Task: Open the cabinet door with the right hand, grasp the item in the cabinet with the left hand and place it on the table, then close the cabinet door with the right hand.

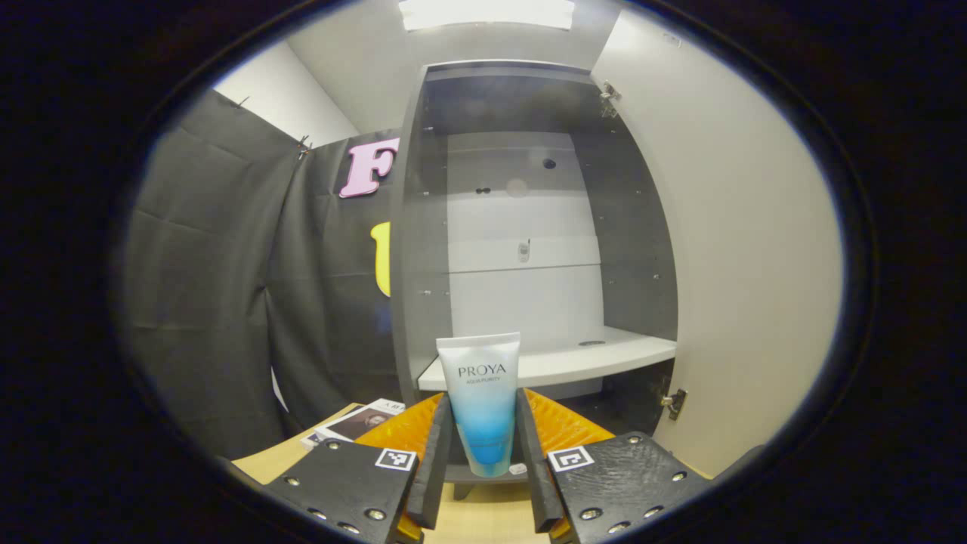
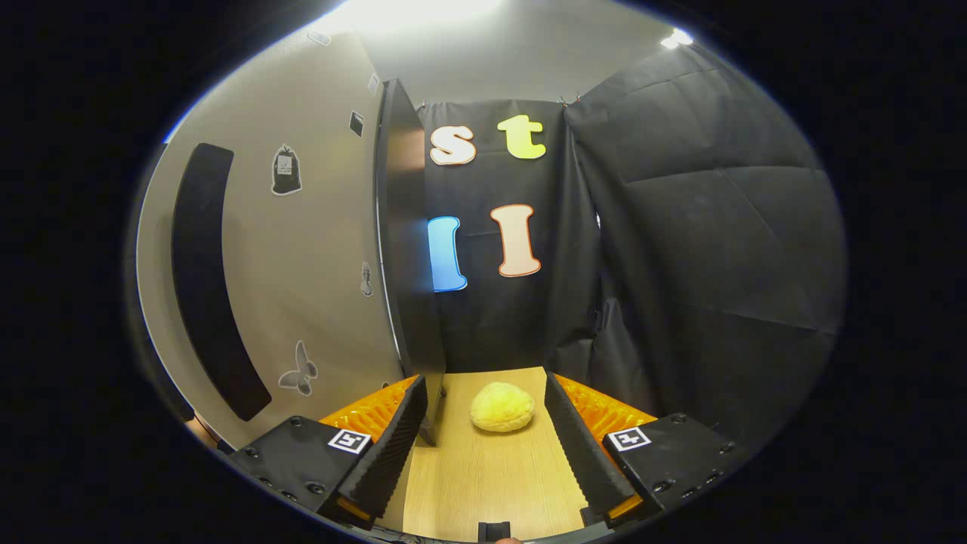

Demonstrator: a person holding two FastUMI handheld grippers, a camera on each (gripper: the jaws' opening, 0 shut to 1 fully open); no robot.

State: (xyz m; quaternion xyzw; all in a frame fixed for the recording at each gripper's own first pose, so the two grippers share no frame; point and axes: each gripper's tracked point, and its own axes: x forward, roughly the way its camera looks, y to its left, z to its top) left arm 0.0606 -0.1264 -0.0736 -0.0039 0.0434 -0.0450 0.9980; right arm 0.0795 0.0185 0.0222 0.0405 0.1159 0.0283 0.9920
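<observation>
Left tongs (image 1: 483, 446) clamping tube (image 1: 480, 400), open cabinet (image 1: 529, 227) behind

Tube (image 1: 481, 400): smooth plastic with a soft satin sheen, held between the ribbed, matt inner faces of the left claw (image 1: 483, 453). Cabinet (image 1: 423, 227): dark matt panels inside, a smooth pale shelf (image 1: 574, 363), small metal hinges (image 1: 672, 403) on the door edge. Cabinet door (image 2: 302, 249): smooth, low-gloss pale face bearing flat stickers. Counter (image 2: 491, 476): light wood-grain finish, smooth. Round yellow item (image 2: 502, 406) on the counter: rough, pitted surface. Booth wall (image 2: 718, 249): matt black cloth, creased. Printed paper (image 1: 355, 423) at the counter's far edge: glossy.
</observation>
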